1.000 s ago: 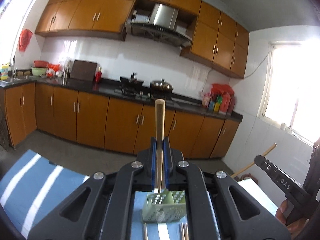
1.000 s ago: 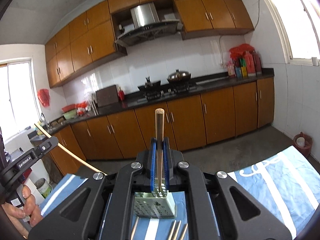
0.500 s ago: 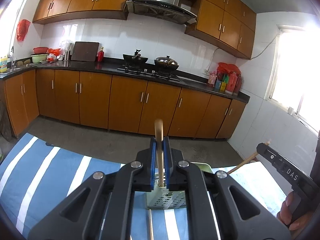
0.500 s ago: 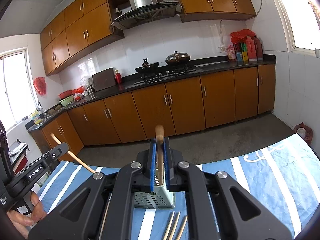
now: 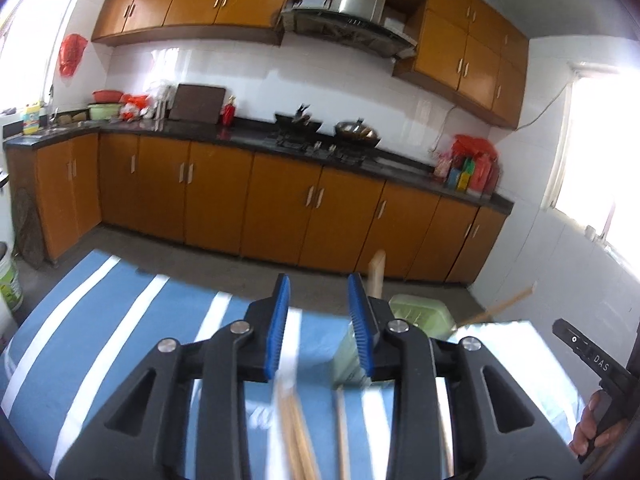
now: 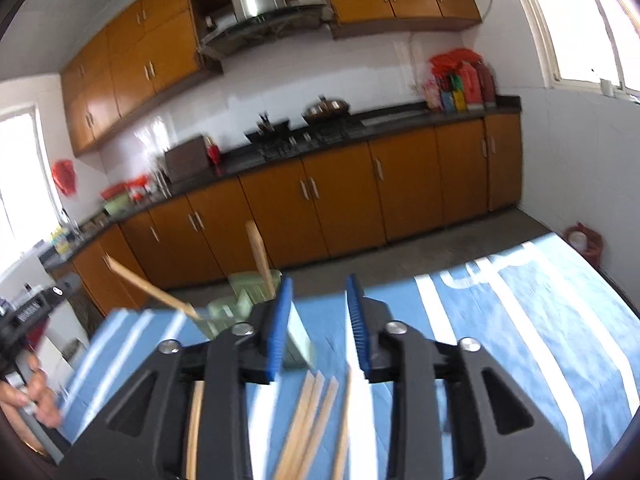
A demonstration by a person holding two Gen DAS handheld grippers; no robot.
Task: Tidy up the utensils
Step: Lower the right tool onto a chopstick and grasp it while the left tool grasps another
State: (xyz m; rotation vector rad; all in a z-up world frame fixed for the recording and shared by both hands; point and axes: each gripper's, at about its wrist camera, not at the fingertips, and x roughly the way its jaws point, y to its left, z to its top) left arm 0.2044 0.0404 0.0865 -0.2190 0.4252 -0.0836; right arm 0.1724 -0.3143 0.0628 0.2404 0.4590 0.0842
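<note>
A pale green perforated utensil holder [image 5: 416,316] [image 6: 244,300] stands on the blue striped tablecloth [image 5: 120,320]. Two wooden chopsticks stand in it, one upright [image 6: 260,254] [image 5: 377,276], one leaning outward [image 6: 152,294] [image 5: 500,306]. My left gripper [image 5: 320,328] is open and empty, left of the holder. My right gripper [image 6: 320,328] is open and empty, right of the holder. Several loose wooden chopsticks [image 6: 308,420] [image 5: 296,432] lie on the cloth below the fingers.
The table's far edge [image 5: 224,288] drops to a grey floor, with orange cabinets [image 5: 280,208] beyond. The other hand-held gripper shows at the right edge of the left wrist view [image 5: 592,360] and the left edge of the right wrist view [image 6: 36,304].
Both grippers have opened and let go of their chopsticks, which now stand in the green holder. Both grippers have shifted sideways off the holder, the left one leftward, the right one rightward.
</note>
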